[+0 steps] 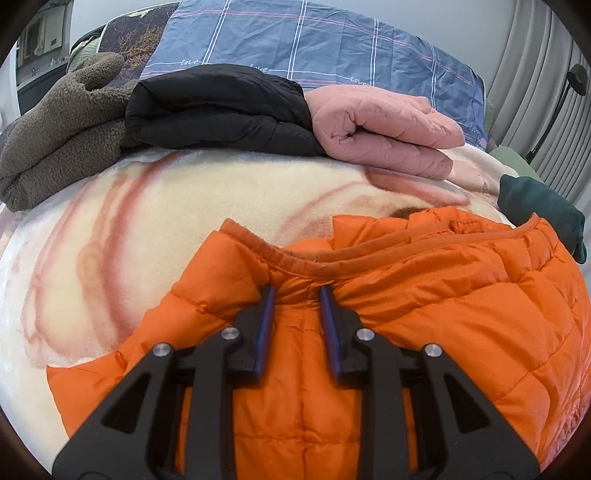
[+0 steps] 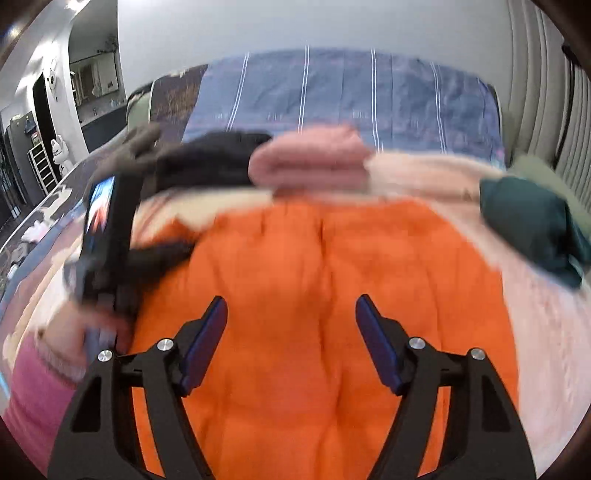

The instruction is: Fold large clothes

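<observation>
We've got a bright orange puffer jacket [image 1: 406, 314] on a cream blanket [image 1: 166, 221] with reddish swirls. Behind it: brown fleece [image 1: 55, 147], a black jacket [image 1: 221, 107], a pink quilted one [image 1: 388, 136], and blue plaid bedding [image 1: 314, 44].

grey wall [image 2: 258, 26], pleated curtain [image 1: 535, 74] right, blue checked bedding [image 1: 314, 44].

A home bedroom — a bed [image 1: 110, 229] with a cream fleece blanket, a checked blue duvet [image 1: 314, 44], folded clothes [image 1: 384, 129] and pleated curtains [image 1: 535, 85].
</observation>
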A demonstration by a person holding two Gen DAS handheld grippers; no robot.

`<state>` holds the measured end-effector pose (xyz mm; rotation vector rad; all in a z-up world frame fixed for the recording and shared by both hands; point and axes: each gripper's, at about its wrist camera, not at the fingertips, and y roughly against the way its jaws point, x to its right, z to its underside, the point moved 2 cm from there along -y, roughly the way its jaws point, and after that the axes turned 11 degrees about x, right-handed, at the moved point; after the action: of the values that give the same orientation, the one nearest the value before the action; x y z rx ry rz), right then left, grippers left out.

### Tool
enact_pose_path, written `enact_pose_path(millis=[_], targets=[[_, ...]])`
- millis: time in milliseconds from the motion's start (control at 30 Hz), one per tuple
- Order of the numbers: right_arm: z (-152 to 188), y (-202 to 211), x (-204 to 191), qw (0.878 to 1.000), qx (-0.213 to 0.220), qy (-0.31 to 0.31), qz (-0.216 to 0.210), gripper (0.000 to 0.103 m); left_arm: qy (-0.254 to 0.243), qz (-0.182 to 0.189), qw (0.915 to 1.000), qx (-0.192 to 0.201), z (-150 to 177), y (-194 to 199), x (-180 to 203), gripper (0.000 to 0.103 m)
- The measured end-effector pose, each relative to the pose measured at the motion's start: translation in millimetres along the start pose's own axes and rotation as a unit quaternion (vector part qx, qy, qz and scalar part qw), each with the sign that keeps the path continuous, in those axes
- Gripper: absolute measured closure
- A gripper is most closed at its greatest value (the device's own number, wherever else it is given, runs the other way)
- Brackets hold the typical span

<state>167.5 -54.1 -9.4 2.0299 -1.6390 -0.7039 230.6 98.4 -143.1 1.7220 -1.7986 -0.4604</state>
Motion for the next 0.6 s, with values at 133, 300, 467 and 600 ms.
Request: enact_pose_path(millis=[133, 300, 467, 600], targets=[[3.6, -75.6, -0.1, 0.998, -0.058, 0.01, 0.015, 0.032, 0.002, 0.002, 1.0, 0.0, 0.0, 0.4, 0.1, 0.077], [26.5, -119.5, 7.8, 0.995, -0.098, -0.002, 0.005, 0.024, 0.034, 0.024, 0.9991, -0.003, -2.1, -0.6, -7.4, 0.077], [22.1, -111.8, 2.1, 0.995, -0.094, 0.015, 0.025, 0.026, 0.028, 0.02, 0.9994, -0.001, -1.5, -0.5, -4.5, 0.077], [-11.3, -91.6, -0.1, 0.998, -0.063, -0.011, 0.025, 0.029, 0.024, 0.017, 0.9996, 0.0, -1.3, 0.5, -4.0, 0.077]])
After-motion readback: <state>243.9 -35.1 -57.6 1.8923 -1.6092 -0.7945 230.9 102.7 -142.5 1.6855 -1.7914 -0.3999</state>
